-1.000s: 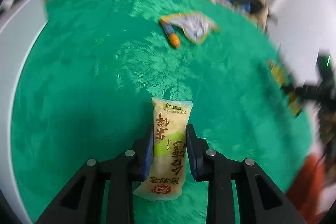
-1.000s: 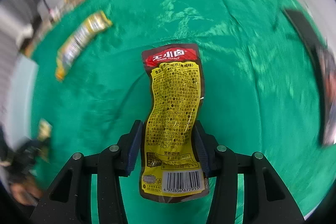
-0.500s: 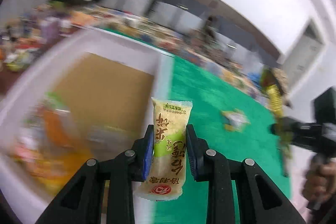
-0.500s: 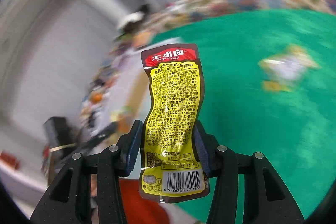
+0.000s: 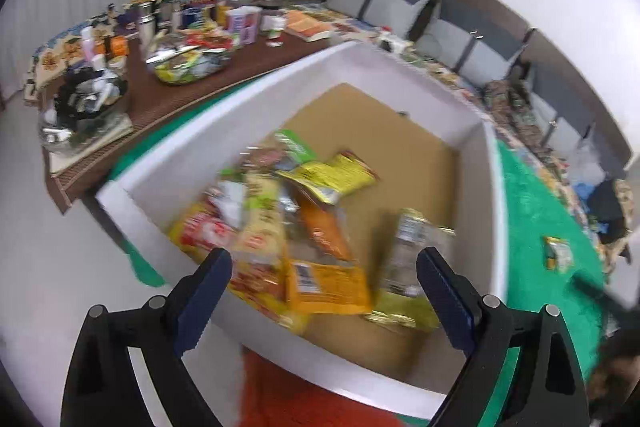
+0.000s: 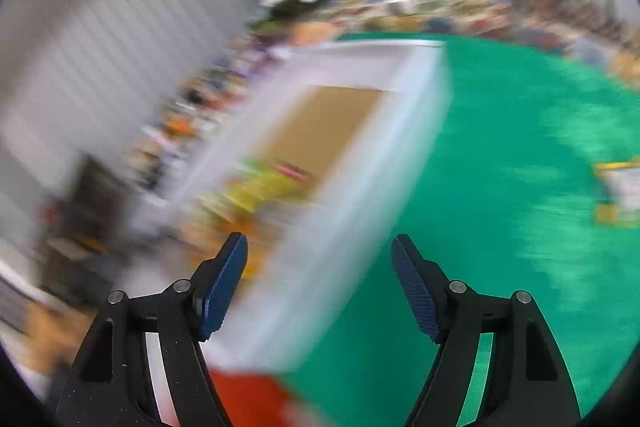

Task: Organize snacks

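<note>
One white box [image 5: 472,131] with a brown cardboard floor holds a heap of snack packets [image 5: 288,227], too blurred and overlapped to count. One more packet [image 5: 557,253] lies alone on the green cloth [image 5: 532,227] at three o'clock of the box. A cluttered brown table [image 5: 168,95] stands at ten o'clock. The left gripper [image 5: 322,277] and right gripper [image 6: 318,275] have both just been opening and stand wide, nothing between them; the heap lies just beyond the left tips, at twelve o'clock.
</note>
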{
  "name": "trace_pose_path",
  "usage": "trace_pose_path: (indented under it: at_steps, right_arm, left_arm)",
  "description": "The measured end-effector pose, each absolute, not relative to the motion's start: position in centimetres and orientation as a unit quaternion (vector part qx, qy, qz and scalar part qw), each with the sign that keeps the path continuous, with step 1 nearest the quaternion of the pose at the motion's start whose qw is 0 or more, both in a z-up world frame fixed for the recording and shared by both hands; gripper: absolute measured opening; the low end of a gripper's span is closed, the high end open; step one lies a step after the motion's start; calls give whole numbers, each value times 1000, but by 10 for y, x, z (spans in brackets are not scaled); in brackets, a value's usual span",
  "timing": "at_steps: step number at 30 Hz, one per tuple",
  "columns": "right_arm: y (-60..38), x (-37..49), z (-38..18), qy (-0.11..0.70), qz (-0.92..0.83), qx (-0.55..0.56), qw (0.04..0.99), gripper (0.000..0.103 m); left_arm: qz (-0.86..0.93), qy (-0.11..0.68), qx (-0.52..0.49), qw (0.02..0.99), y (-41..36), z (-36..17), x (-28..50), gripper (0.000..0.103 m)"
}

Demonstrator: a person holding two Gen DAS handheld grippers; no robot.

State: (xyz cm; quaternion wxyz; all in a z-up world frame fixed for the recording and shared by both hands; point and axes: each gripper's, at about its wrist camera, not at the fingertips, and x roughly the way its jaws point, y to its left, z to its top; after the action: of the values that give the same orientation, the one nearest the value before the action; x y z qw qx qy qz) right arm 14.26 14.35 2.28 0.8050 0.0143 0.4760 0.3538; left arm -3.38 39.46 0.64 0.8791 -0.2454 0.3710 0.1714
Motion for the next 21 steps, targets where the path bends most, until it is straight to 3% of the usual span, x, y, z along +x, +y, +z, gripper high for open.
trace_pose_path:
  at_steps: [4, 9, 16, 21]
  right_arm:
    - [26, 138, -51, 467, 199, -107, 855, 77]
    - [-115, 127, -88, 475, 44, -107, 872, 77]
    - [-182, 134, -105, 474, -16, -32, 880, 78]
    - [-214, 111, -101, 471, -15, 8, 882, 85]
  left_arm:
    - [98, 354, -235, 900, 345, 24, -18, 94]
    - [-22, 364, -187, 912, 241, 33, 27, 101]
    - [-90, 451, -87, 884, 105, -34, 103, 101]
    - [-70, 490, -29, 868, 56, -83, 151, 101]
